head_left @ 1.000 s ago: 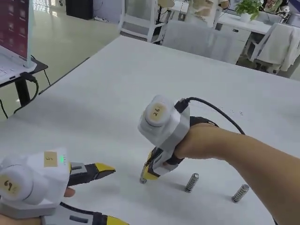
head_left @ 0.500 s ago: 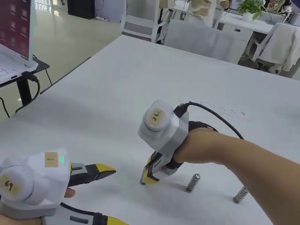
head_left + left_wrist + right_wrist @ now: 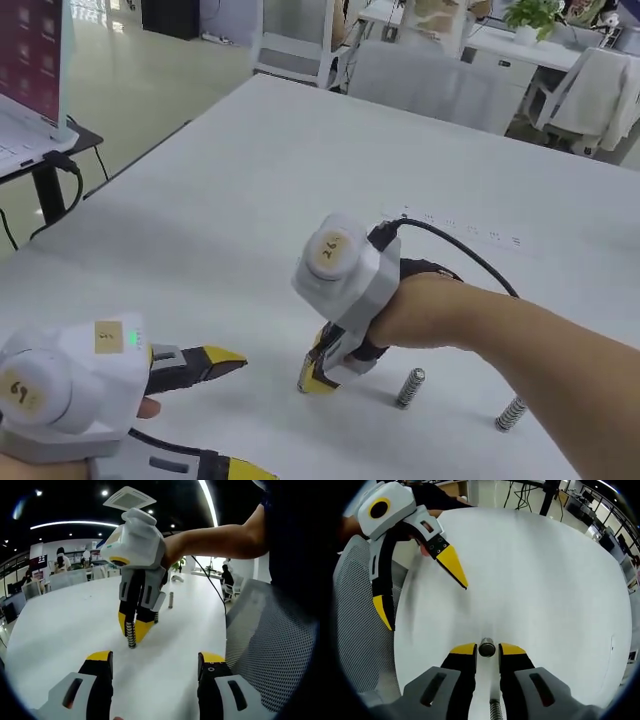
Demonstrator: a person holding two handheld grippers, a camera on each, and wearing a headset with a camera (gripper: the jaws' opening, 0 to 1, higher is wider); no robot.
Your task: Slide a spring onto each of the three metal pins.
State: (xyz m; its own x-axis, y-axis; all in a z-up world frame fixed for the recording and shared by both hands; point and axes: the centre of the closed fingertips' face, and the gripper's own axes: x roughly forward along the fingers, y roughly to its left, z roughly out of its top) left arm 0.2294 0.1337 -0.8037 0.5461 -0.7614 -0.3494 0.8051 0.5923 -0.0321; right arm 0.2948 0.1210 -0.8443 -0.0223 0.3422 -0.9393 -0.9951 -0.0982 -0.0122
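Spring (image 3: 131,636) number three is the step in hand, I judge: my right gripper (image 3: 318,378), low centre in the head view, has its fingers pinched narrow on it, tips down at the surface (image 3: 300,180), the pin (image 3: 486,648) showing its round end between them. My left gripper (image 3: 156,656) waits with fingers wide. Two other pins (image 3: 409,388) at lower right look already sprung. Next I'd seat the coils fully, then let go gently.

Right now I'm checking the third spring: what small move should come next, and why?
Probably open the right gripper and lift straight up: the spring it holds stands upright, its foot on the table, like the sprung pin beside it.
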